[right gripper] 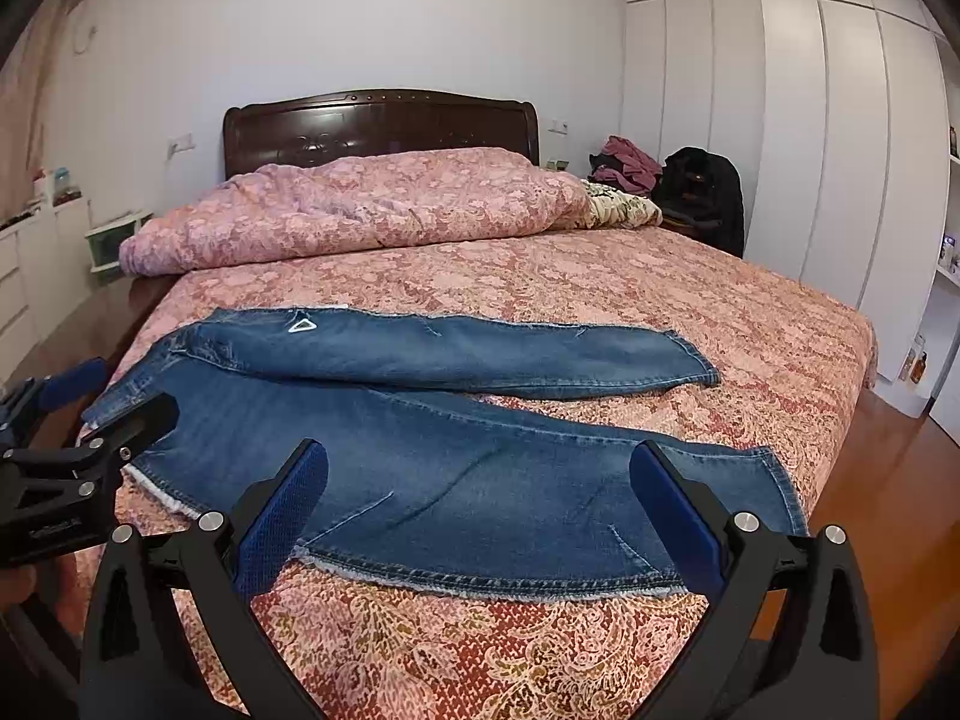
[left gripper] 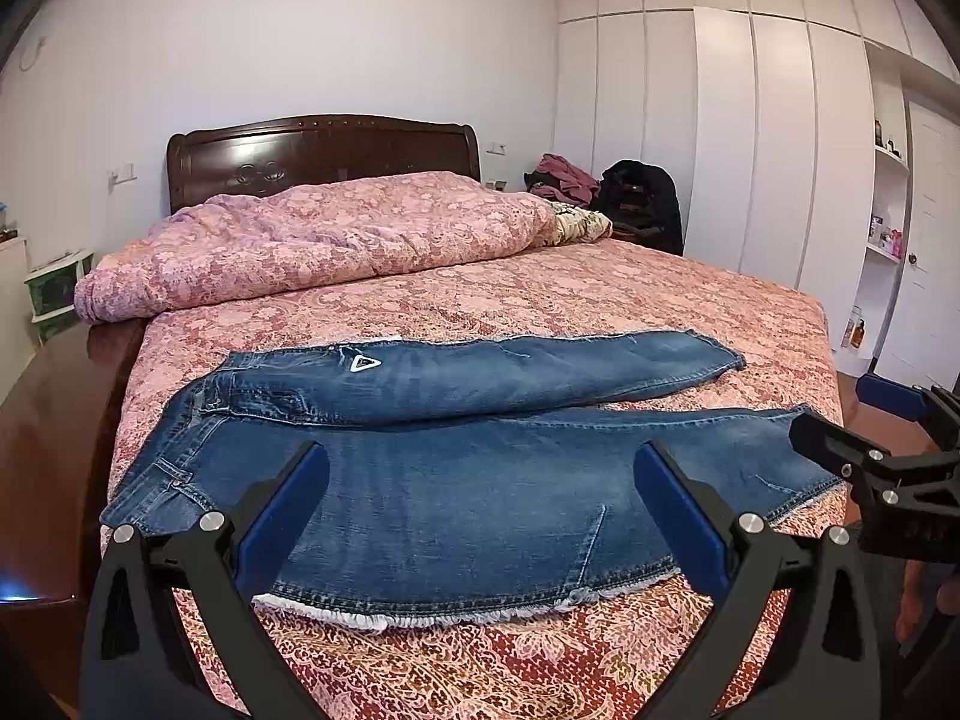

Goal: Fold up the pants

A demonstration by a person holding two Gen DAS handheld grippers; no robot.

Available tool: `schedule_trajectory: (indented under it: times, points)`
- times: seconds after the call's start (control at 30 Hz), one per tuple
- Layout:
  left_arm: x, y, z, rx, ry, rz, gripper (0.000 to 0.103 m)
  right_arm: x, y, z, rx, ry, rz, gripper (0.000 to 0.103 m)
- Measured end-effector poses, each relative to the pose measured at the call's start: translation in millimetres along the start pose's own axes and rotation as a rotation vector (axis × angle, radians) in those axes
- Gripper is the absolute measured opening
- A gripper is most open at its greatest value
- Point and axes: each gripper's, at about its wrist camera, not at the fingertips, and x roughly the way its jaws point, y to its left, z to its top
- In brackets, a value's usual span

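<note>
While both claws gape, jeans (left gripper: 456, 480) near bedspread (left gripper: 540, 672) edge

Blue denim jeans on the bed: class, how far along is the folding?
Done: the blue denim jeans lie spread on the pink patterned bedspread, legs apart, unfolded. In hand: nothing; the left gripper and right gripper hover over the near leg, jaws open. Left: every fold.

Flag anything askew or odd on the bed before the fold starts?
The jeans aren't laid square: the far leg splays away from the near leg, so the hems don't line up. Side seams look frayed. The quilt is bunched at the headboard. Both grippers open, holding nothing.
</note>
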Motion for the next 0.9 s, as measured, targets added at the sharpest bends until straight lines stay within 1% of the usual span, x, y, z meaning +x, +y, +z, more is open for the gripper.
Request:
schedule_trajectory:
  times: [0.3, 0.47, 0.67, 0.9]
  points:
    - [2.4, -5.0, 0.4, 0.017, 0.007, -0.039, 0.101, 1.8, -2.3, -0.1, 0.007, 0.015, -0.008, 0.100]
    - [2.4, -10.7, 1.8, 0.049, -0.004, -0.036, 0.101, 3.9, -4.6, -0.1, 0.018, 0.023, -0.010, 0.100]
    - [5.9, -6.0, 2.5, 0.032, 0.003, -0.034, 0.101, 3.9, -5.2, -1.6, 0.015, 0.019, -0.012, 0.100]
    - [4.2, -9.2, 1.3, 0.037, -0.002, -0.037, 0.101, 4.5, -6.1, -2.6, 0.018, 0.024, -0.013, 0.100]
